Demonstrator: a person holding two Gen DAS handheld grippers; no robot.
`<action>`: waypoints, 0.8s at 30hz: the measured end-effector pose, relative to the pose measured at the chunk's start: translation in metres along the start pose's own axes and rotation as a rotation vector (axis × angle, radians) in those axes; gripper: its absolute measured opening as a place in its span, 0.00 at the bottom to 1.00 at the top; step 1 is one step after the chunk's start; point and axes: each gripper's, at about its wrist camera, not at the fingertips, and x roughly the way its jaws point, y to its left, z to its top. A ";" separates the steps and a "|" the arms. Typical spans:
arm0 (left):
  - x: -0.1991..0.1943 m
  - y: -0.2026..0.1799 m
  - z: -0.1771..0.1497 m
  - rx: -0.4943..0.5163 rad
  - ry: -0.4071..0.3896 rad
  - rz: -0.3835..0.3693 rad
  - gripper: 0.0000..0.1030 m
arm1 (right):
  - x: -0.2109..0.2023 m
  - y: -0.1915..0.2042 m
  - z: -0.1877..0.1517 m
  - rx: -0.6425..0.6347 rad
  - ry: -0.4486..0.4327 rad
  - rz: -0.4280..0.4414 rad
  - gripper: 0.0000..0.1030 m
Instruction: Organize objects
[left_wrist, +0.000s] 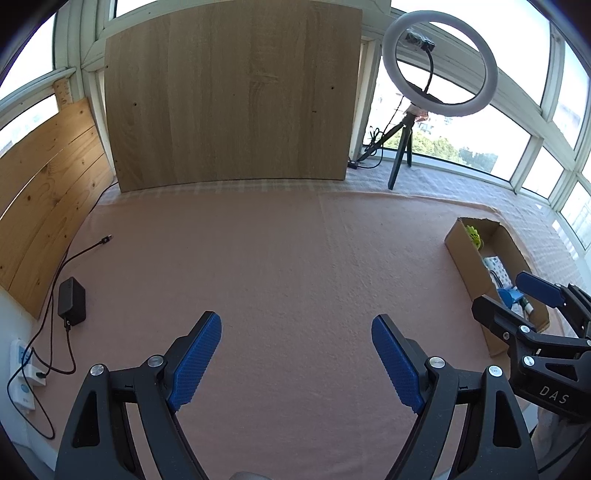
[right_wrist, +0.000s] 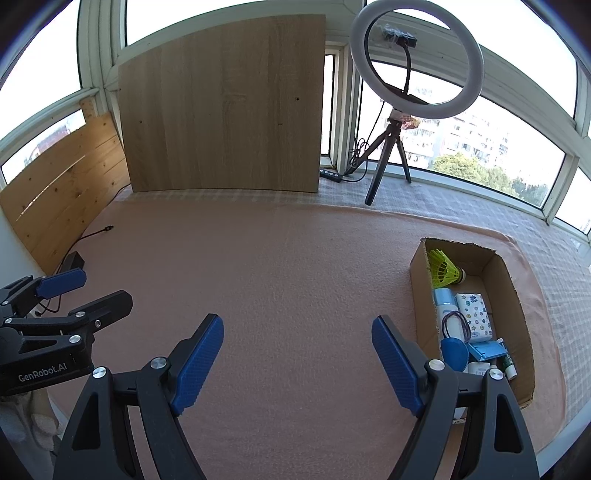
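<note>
A: What's around you, going left to right?

B: On the far left, pine planks line the wall, with a black adapter and its cable on the pink blanket below. A tall wooden board stands at the back, then a ring light on its tripod against the windows.

A: Anything hard to read?

B: The cardboard box is partly cut off by my right fingers; a yellow shuttlecock, a tissue pack and what may be a spray bottle lie inside, and the small items at the near end are too jumbled to name.

A: And your grippers?

B: My left gripper is spread wide over bare blanket, holding nothing. My right gripper is likewise released, with the box just right of its right finger.
</note>
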 end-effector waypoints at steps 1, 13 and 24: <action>0.000 0.000 0.000 -0.001 0.000 -0.001 0.84 | 0.000 0.000 0.000 0.000 0.001 0.000 0.77; -0.001 0.004 0.002 -0.021 0.004 0.005 0.84 | -0.002 0.003 0.000 -0.010 -0.002 -0.003 0.77; 0.000 0.003 0.000 -0.013 0.011 -0.003 0.84 | -0.002 0.002 0.000 -0.010 -0.001 -0.003 0.77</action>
